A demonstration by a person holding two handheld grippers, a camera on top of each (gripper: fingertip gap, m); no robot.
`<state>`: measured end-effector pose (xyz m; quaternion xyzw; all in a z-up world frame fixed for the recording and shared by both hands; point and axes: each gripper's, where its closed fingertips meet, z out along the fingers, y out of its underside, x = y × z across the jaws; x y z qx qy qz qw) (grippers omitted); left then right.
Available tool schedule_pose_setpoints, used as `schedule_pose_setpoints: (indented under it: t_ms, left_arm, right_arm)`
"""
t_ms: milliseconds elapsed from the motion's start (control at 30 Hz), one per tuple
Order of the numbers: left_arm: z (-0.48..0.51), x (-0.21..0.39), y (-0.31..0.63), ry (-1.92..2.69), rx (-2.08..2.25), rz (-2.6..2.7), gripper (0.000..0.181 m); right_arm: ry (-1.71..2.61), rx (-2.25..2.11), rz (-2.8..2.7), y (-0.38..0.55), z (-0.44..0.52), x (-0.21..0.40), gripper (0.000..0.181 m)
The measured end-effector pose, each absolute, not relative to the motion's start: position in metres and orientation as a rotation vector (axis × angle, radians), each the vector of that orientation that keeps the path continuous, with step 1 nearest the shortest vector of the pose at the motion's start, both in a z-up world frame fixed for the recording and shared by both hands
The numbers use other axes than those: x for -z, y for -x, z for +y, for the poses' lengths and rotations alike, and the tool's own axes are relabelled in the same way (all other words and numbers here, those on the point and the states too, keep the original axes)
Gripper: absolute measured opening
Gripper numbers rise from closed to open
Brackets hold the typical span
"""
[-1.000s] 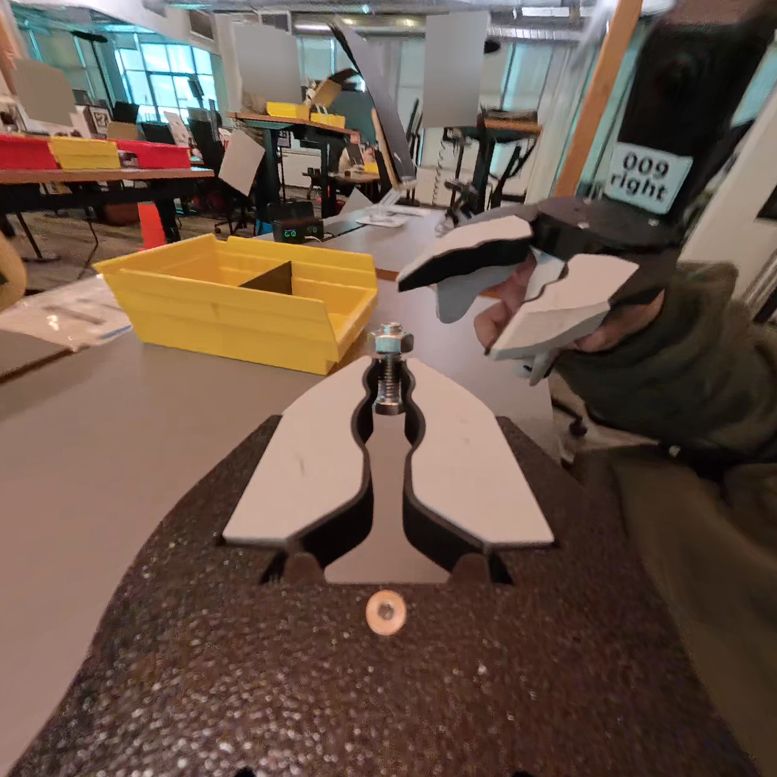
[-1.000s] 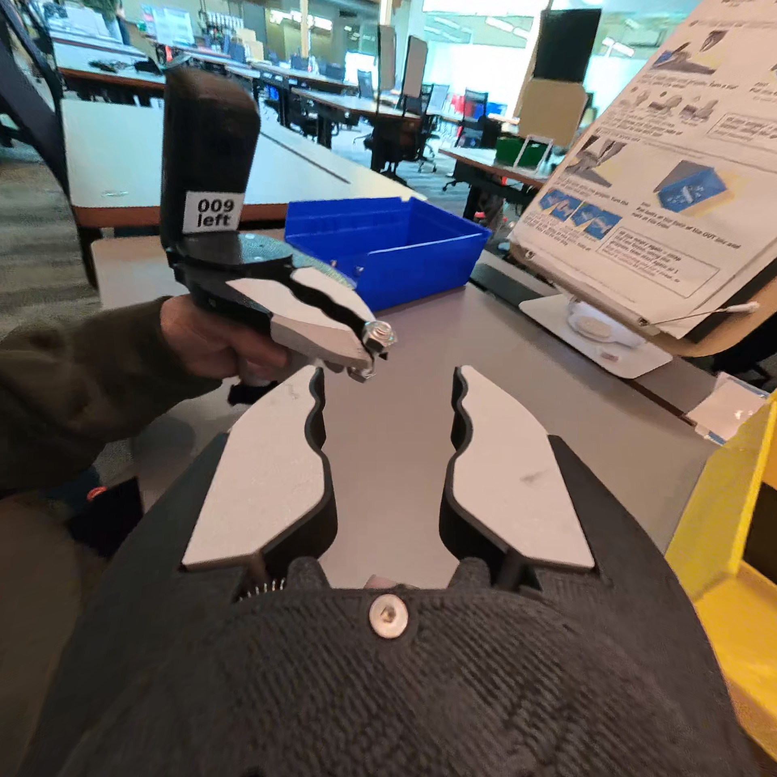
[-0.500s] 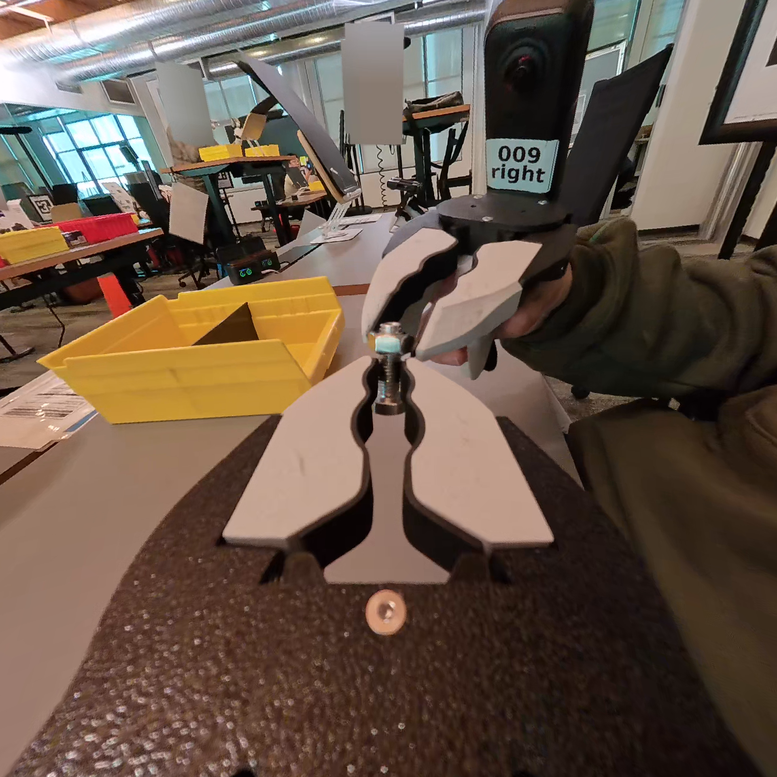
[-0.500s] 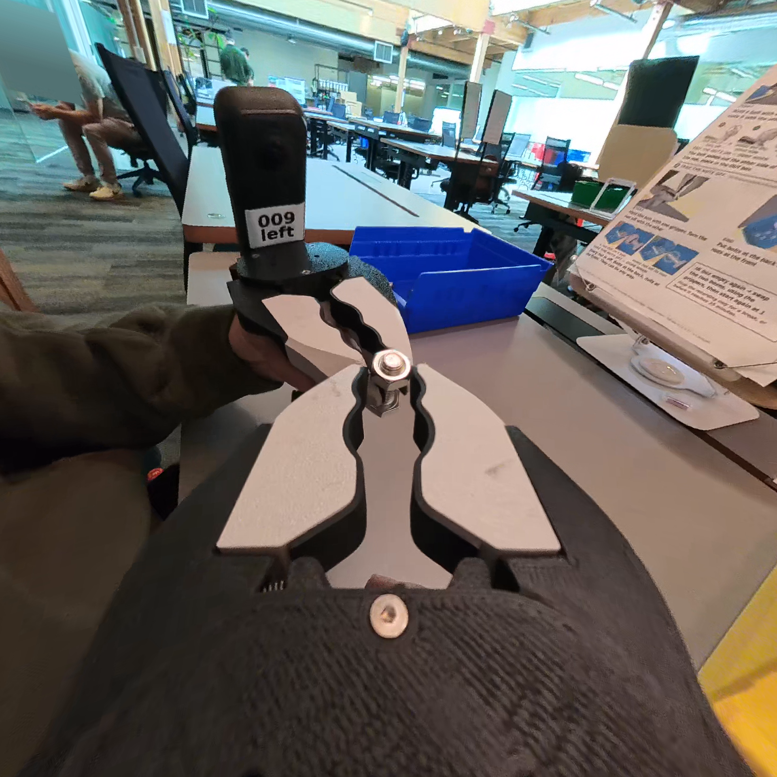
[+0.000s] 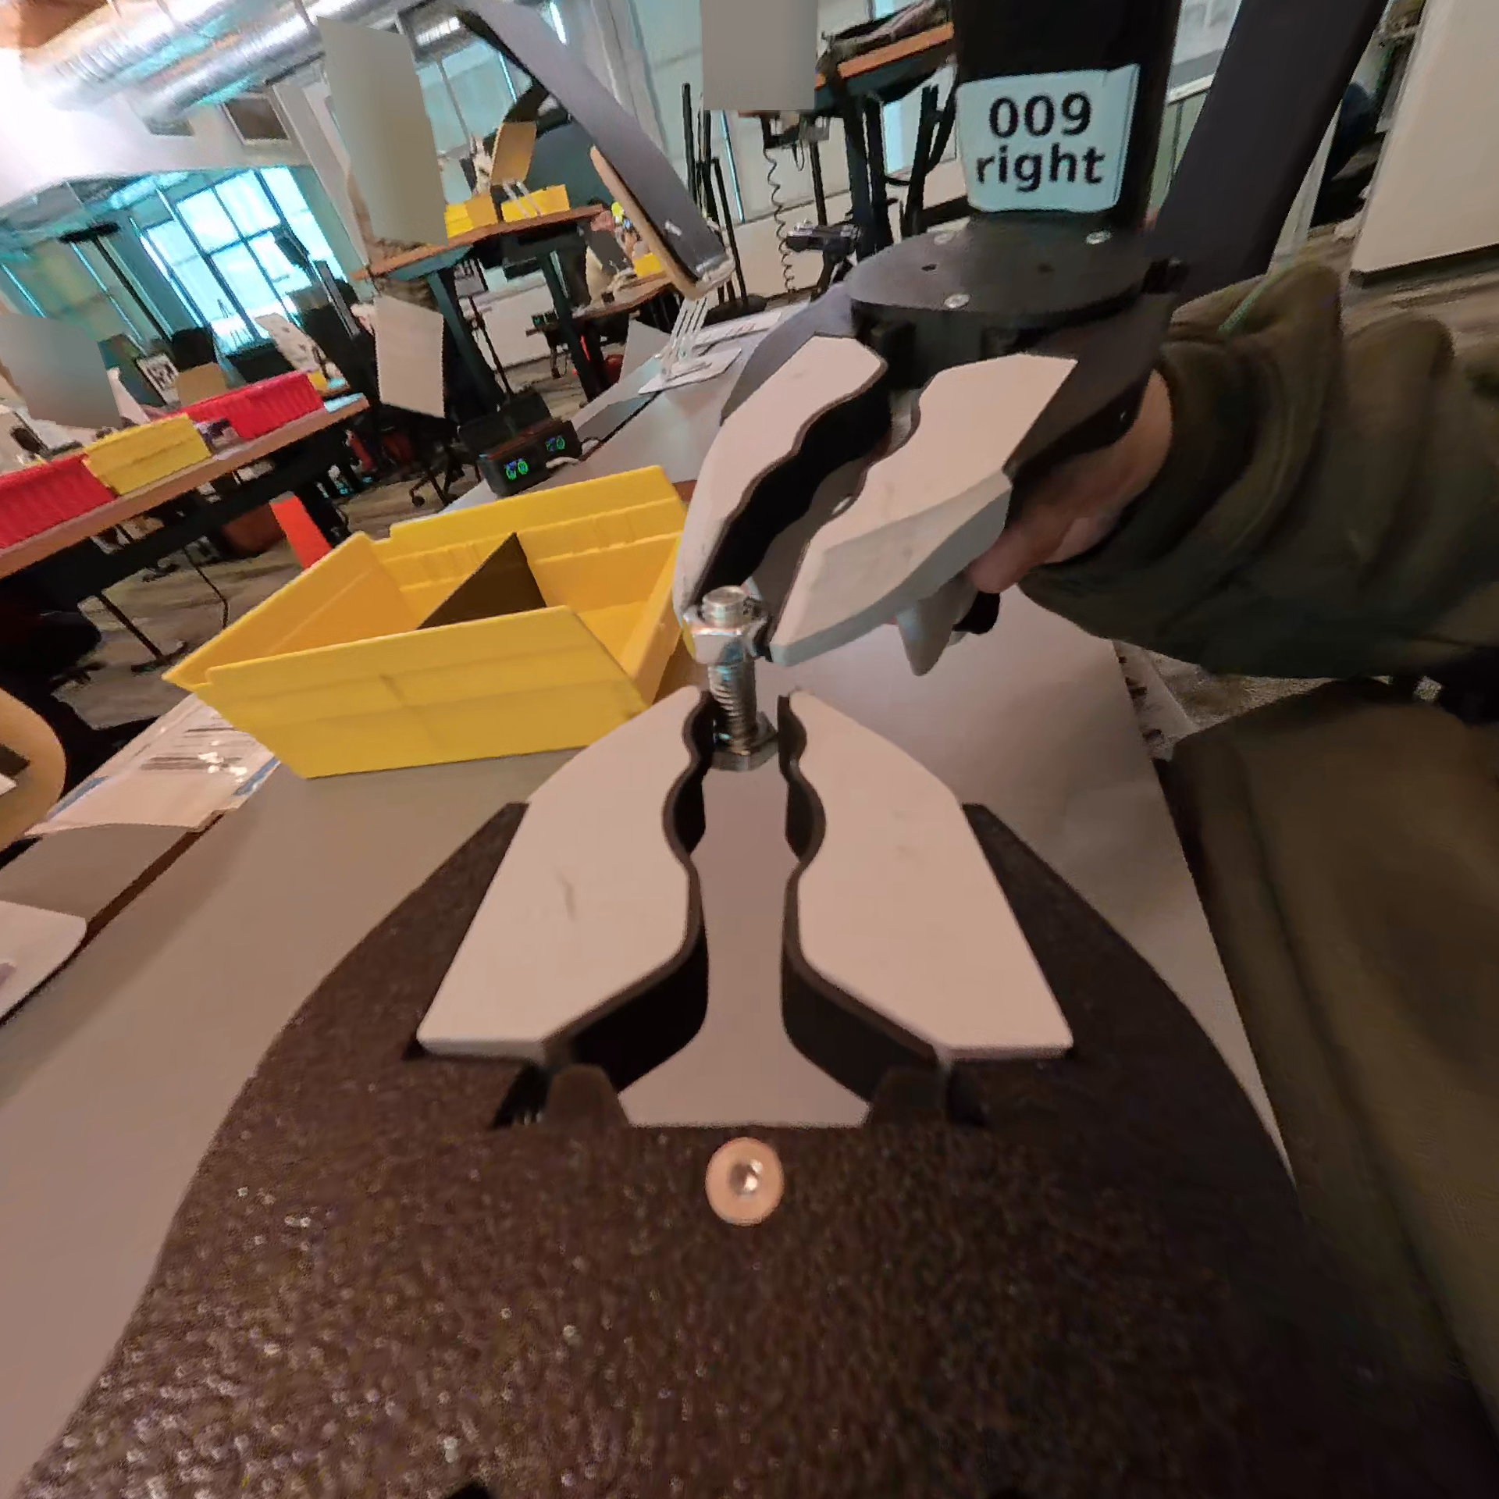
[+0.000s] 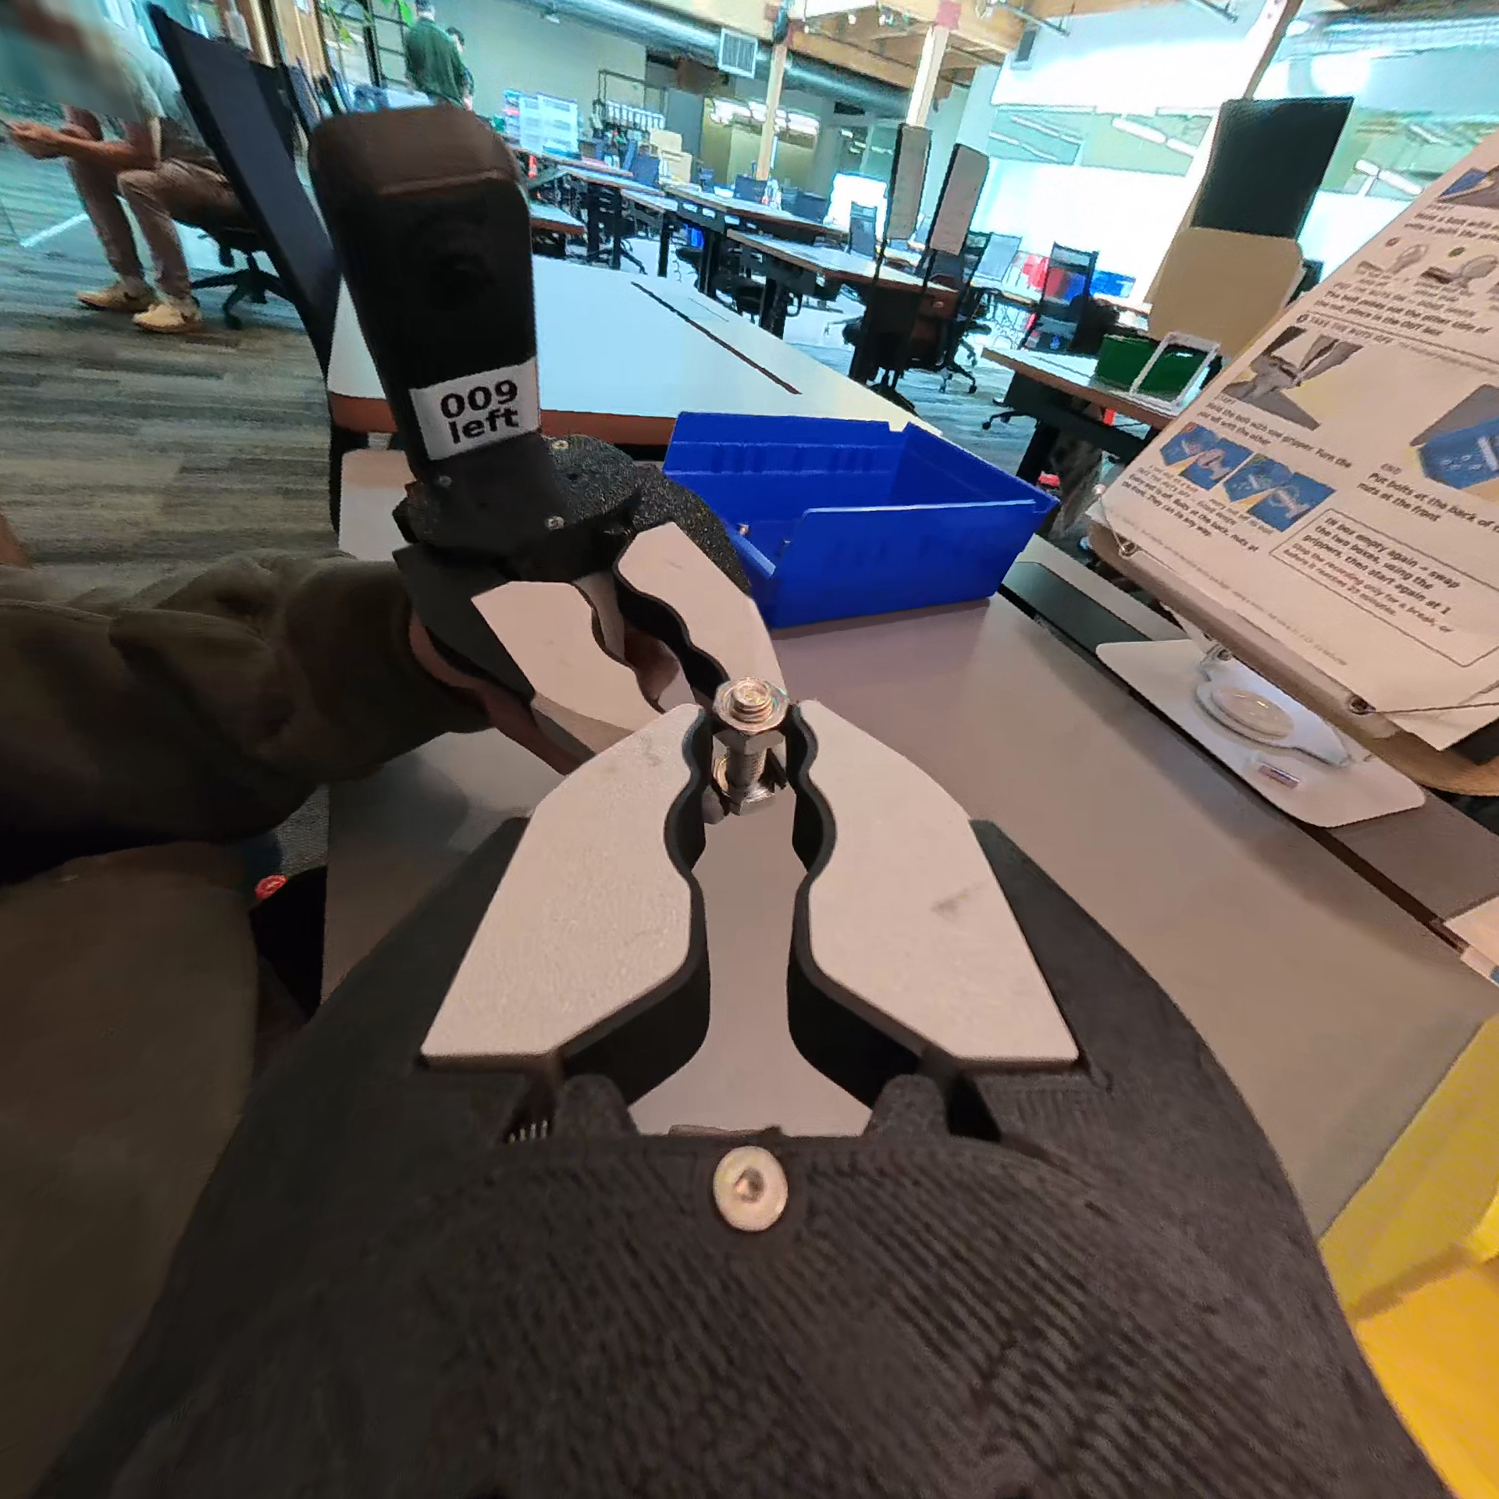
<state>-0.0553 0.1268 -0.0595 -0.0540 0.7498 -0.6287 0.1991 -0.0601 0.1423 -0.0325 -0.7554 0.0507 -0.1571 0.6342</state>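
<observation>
Two grippers met on one small fastener, and I read the scene from left to right. Left of my left gripper (image 5: 740, 714), on the grey table (image 5: 243, 933), stood a yellow bin (image 5: 422, 673) with a dark divider inside; papers lay at the table's left edge. Between the left gripper's fingertips sat the bolt (image 5: 734, 689), upright, its hexagonal head pinched in the notch of the closed jaws and its threaded shank rising clear above them. At the top of the shank sat the nut (image 5: 724, 629), and there my right gripper (image 5: 758, 620) came in from the upper right, its jaws closed about the nut.

In the right wrist view the same pairing appeared from the other side: the right gripper (image 6: 745, 718) clasped the nut (image 6: 750, 704) at its tips, with the bolt (image 6: 742, 770) hanging below into the left gripper (image 6: 730, 791). Beyond the left gripper stood a blue bin (image 6: 860, 519), well apart; to the right of my right gripper leaned an instruction sheet (image 6: 1338, 487) on a stand.

I judged the bolt and nut to be steel: rigid, light, and smooth enough to slip or spin. The flat hexagonal faces seemed the best holds, head in one gripper and nut in the other, never the threads.
</observation>
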Motion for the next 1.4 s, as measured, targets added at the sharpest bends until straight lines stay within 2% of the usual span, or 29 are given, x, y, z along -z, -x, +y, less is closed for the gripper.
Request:
schedule_pose_setpoints:
  t_ms: [233, 567, 600, 633, 800, 933, 1067, 1133, 1167, 1200, 1333, 1400]
  left_arm:
    - [0.129, 0.062, 0.048, 0.232, 1.752, 2.094, 0.009]
    - [0.136, 0.052, 0.035, 0.383, 1.817, 1.957, 0.009]
    - [0.140, 0.045, 0.034, 0.411, 1.879, 1.910, 0.009]
    - [0.144, 0.038, 0.034, 0.437, 1.930, 1.873, 0.009]
    - [0.146, 0.043, 0.032, 0.423, 1.837, 1.910, 0.009]
    - [0.129, 0.050, 0.037, 0.397, 1.833, 1.950, 0.009]
    - [0.125, 0.047, 0.039, 0.394, 1.856, 1.927, 0.009]
    - [0.130, 0.045, 0.036, 0.426, 1.860, 1.911, 0.009]
    - [0.133, 0.043, 0.035, 0.433, 1.868, 1.894, 0.009]
    - [0.136, 0.040, 0.034, 0.443, 1.889, 1.871, 0.009]
    - [0.143, 0.045, 0.028, 0.493, 1.842, 1.877, 0.009]
    - [0.140, 0.049, 0.026, 0.505, 1.816, 1.892, 0.009]
  right_arm:
    - [1.746, 0.390, 0.130, 0.056, 0.142, 0.038, 0.017]
    - [1.629, 0.485, 0.316, 0.029, 0.129, 0.032, 0.043]
    - [1.634, 0.528, 0.396, 0.015, 0.118, 0.035, 0.034]
    - [1.637, 0.592, 0.477, -0.001, 0.103, 0.039, 0.033]
    - [1.545, 0.355, 0.443, 0.013, 0.103, 0.026, 0.056]
    - [1.510, 0.363, 0.333, 0.036, 0.130, 0.014, 0.061]
    - [1.543, 0.473, 0.343, 0.031, 0.132, 0.021, 0.060]
    - [1.540, 0.496, 0.382, 0.023, 0.124, 0.021, 0.067]
    - [1.543, 0.496, 0.409, 0.017, 0.119, 0.023, 0.064]
    - [1.546, 0.532, 0.467, 0.007, 0.108, 0.026, 0.054]
    - [1.568, 0.496, 0.530, -0.007, 0.092, 0.038, 0.066]
    - [1.529, 0.431, 0.474, 0.006, 0.104, 0.030, 0.066]
